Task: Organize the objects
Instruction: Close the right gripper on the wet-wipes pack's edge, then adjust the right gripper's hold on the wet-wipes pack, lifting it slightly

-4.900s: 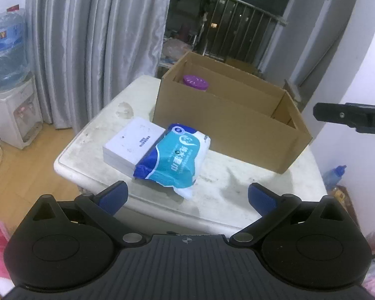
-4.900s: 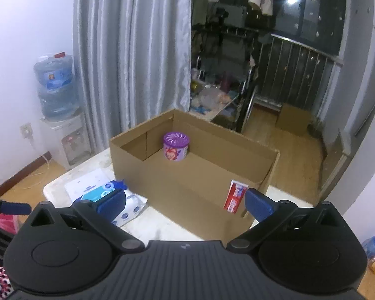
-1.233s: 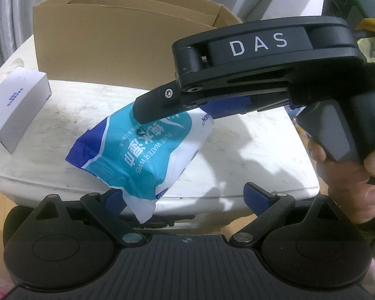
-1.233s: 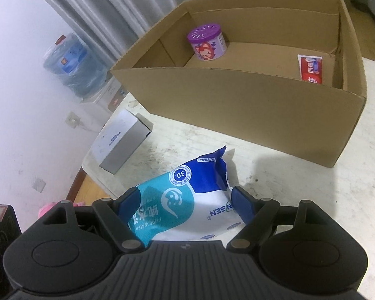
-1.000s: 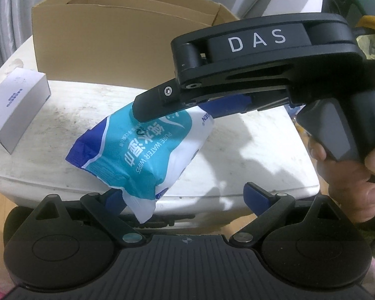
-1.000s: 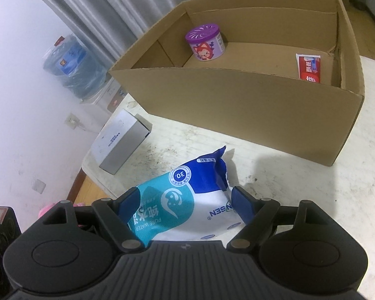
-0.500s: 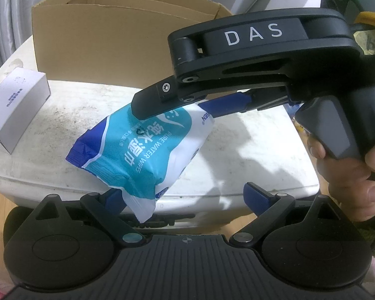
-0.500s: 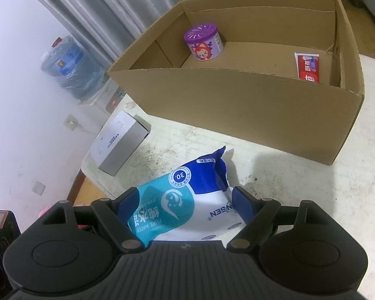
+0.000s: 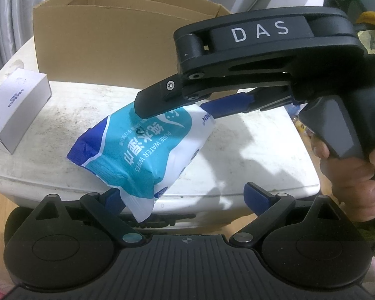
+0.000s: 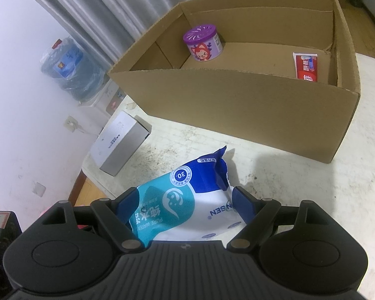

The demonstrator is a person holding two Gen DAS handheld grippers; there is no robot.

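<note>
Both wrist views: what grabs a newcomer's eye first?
The blue and white wet wipes pack grabs the eye first, sitting between the fingers of the right gripper at the near edge of the white table. Behind it stands the open cardboard box, with a purple-lidded can at its back left and a red toothpaste box on its right. The left gripper waits open, empty.

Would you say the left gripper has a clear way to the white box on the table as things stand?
Probably yes. The white box lies in the open near the table's left edge, nothing on it. The left gripper is open and holds nothing; the wipes pack, held by the right gripper, lies to the box's right.
</note>
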